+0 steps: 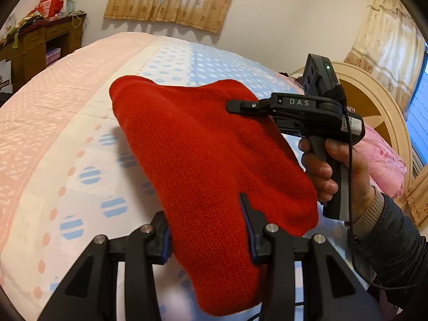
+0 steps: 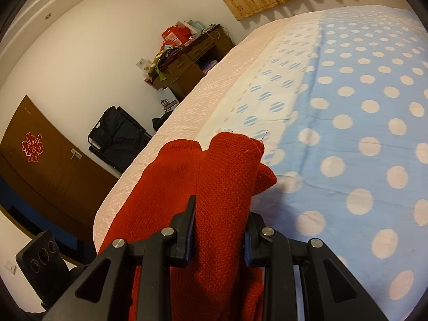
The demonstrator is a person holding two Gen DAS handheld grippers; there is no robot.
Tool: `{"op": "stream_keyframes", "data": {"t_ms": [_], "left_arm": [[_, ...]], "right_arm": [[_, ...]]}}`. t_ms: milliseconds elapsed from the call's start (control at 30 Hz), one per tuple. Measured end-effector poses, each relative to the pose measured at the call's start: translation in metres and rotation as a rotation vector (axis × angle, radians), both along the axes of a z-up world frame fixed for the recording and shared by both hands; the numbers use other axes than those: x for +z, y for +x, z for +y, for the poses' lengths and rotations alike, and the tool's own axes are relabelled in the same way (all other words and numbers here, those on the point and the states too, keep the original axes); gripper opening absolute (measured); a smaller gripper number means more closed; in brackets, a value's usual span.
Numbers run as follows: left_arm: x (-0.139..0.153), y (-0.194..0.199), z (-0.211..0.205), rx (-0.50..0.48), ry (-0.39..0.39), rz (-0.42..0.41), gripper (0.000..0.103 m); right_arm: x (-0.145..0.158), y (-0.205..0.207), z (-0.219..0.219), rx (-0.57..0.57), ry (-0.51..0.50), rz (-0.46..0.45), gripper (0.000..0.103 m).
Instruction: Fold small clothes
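A red knitted garment [image 1: 203, 155] hangs folded above the bed, held up between both grippers. My left gripper [image 1: 208, 230] is shut on its near edge, with the thick knit bunched between the pads. In the left wrist view my right gripper [image 1: 240, 107] comes in from the right, held by a hand [image 1: 334, 165], and clamps the garment's far edge. From the right wrist view the same red garment [image 2: 203, 187] fills the space between that gripper's [image 2: 219, 230] pads, and a folded end sticks out ahead over the bed.
Under the garment lies the bed [image 1: 67, 123], with a pink, white and blue dotted cover. A pink pillow [image 1: 379, 160] and a round headboard [image 1: 374, 107] are at the right. A wooden desk [image 1: 40, 42] with clutter stands beyond the bed. A dark folding chair [image 2: 120, 136] and a brown wardrobe [image 2: 45, 165] stand beside it.
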State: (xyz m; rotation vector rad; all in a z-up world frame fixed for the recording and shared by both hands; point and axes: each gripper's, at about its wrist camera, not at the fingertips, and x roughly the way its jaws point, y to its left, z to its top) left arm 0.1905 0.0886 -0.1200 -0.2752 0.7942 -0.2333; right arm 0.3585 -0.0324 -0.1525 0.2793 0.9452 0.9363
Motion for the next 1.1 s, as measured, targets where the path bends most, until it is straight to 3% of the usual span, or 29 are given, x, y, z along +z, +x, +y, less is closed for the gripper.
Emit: {"op": "stream_keyframes", "data": {"t_ms": [1100], "left_arm": [[-0.018, -0.05, 0.025, 0.124, -0.035, -0.013, 0.043]], "right_arm": [[-0.003, -0.037, 0.079, 0.116, -0.054, -0.003, 0.028]]}}
